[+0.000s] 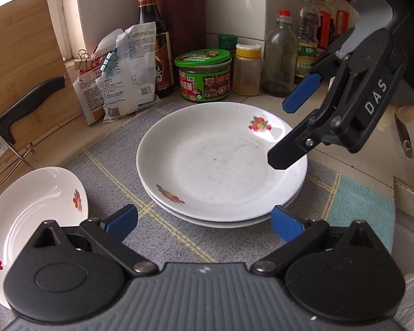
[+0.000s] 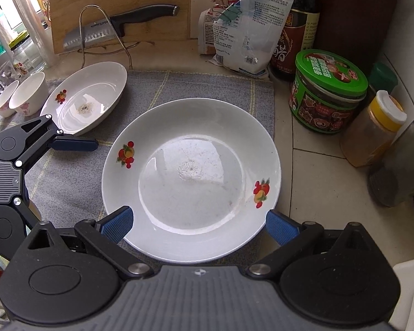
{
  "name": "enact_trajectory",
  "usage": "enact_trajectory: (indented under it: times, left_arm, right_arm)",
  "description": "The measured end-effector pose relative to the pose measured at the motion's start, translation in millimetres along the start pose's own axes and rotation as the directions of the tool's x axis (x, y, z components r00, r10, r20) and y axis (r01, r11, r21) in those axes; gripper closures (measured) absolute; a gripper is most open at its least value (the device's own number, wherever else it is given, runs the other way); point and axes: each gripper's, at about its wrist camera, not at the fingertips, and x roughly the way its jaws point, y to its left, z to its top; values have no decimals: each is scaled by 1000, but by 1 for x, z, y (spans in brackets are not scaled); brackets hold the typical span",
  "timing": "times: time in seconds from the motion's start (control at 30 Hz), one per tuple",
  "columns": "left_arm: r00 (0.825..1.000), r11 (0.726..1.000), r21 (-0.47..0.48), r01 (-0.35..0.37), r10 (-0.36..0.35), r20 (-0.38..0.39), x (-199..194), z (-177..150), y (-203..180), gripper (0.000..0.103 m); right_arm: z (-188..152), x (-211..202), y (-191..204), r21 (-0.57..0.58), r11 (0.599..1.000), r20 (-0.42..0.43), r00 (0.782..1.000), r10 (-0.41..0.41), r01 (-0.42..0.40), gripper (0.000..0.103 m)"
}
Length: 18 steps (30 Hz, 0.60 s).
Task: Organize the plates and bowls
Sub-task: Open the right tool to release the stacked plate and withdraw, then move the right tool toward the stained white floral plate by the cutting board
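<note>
Plates with fruit prints sat stacked, the top plate (image 1: 220, 162) on a lower plate (image 1: 226, 222), in the middle of a grey checked mat (image 1: 162, 237), while a third plate (image 2: 88, 102) lay apart on the mat's far-left part beside two small bowls (image 2: 27, 93). Both tools hung over the stack with jaws spread wide and holding nothing: the left gripper (image 1: 204, 220) at its near edge, the right gripper (image 2: 198, 224) straddling the rim. Jars, bottles and a knife (image 2: 118, 27) stood behind.

Left gripper (image 1: 204, 222) and right gripper (image 2: 198, 224) both hang with jaws spread wide, empty.
</note>
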Motion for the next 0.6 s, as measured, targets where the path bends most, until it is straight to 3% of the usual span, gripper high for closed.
enact_trajectory:
  times: [0.23, 0.47, 0.6]
  left_arm:
    - [996, 990, -102, -93, 94, 4, -28, -11, 13, 1]
    - [967, 946, -199, -256, 254, -37, -62, -38, 34, 1]
    - [955, 927, -234, -293, 292, -41, -83, -56, 43, 1]
  right_arm:
    - [2, -7, 23, -62, 998, 86, 996, -17, 22, 0]
    - [11, -5, 60, -118, 992, 137, 990, -36, 52, 0]
    - [14, -3, 86, -145, 988, 147, 989, -25, 46, 0]
